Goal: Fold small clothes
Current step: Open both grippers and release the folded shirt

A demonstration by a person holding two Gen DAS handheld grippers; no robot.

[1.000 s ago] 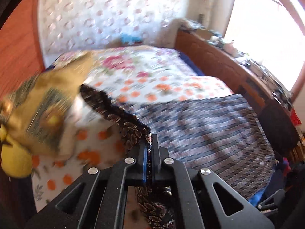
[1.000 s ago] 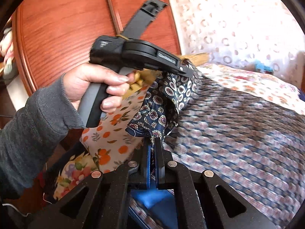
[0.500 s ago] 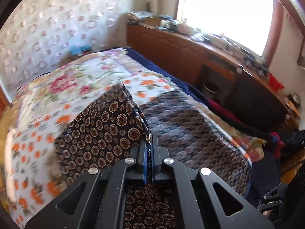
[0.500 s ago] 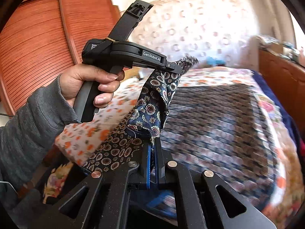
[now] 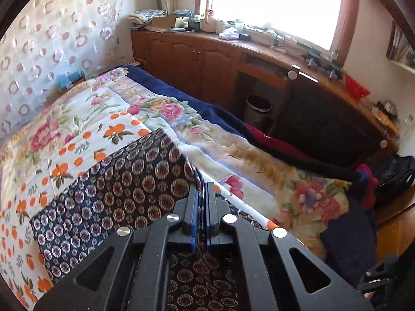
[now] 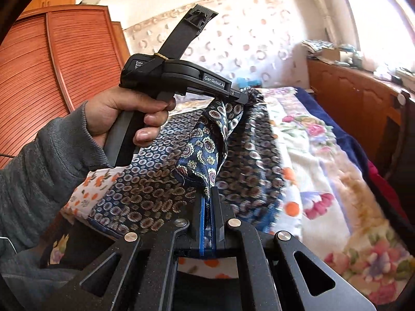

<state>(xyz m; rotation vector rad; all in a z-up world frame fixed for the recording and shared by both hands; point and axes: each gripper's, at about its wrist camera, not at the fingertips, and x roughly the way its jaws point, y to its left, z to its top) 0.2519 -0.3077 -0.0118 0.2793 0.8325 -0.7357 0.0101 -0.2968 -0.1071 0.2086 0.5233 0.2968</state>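
Nearest in the left wrist view, the left gripper (image 5: 201, 207) has its jaws pinched tight on an edge of the dark patterned cloth (image 5: 109, 194). From there the cloth stretches toward nine o'clock, lying over the bed (image 5: 233, 155) and its floral and orange-print covers.

In the right wrist view, the right gripper (image 6: 209, 207) is likewise clamped on a bunched corner of the cloth (image 6: 205, 150), which rises toward twelve o'clock to the left gripper's tips. A hand (image 6: 124, 114) in a grey sleeve (image 6: 39, 171) grips that tool at ten o'clock.

Farther off, a wooden cabinet (image 5: 207, 59) runs under the window (image 5: 272, 2) at one o'clock.
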